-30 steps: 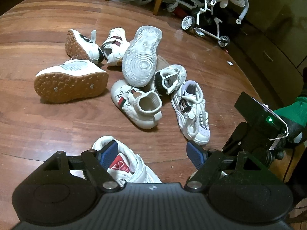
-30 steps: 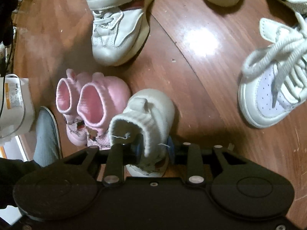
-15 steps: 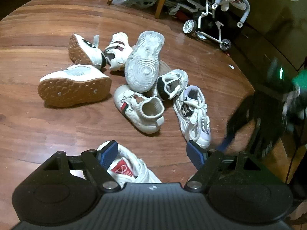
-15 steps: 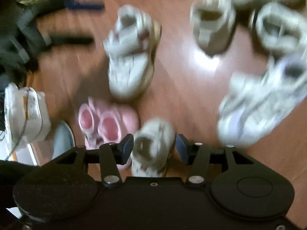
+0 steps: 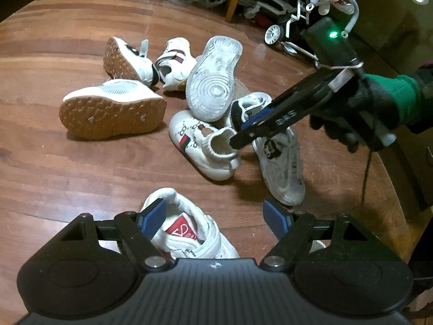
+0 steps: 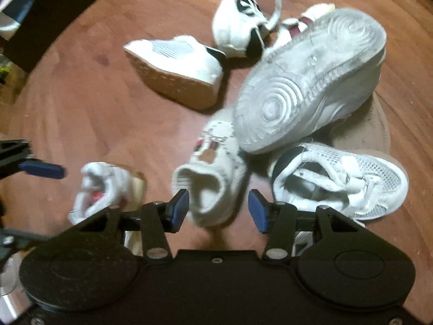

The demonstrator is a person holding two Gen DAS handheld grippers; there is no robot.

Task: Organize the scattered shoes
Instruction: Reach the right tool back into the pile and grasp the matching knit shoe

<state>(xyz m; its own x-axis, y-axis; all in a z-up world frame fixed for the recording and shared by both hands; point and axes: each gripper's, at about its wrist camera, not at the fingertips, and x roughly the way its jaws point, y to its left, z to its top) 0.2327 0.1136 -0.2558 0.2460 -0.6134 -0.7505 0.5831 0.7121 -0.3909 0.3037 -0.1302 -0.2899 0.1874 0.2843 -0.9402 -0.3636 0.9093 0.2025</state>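
Your right gripper hangs over the heap of shoes on the wooden floor, tips pointed down at the knitted collar of the white sock-style shoe with the green and red stripe; its jaws have just been opening and now stand apart, with that collar in the gap between them (the pads do not press on it, as far as the blurred wrist view lets you tell). Your left gripper is released too, jaws wide, hovering just above the white strap shoe with the red insole, which lies apart from the pile, nearest you. Behind the sock shoe a large white sneaker lies tipped with its sole showing, resting on the other shoes. To its left, a tan-soled sneaker lies on its side. A white laced shoe sits at the right edge of the pile.
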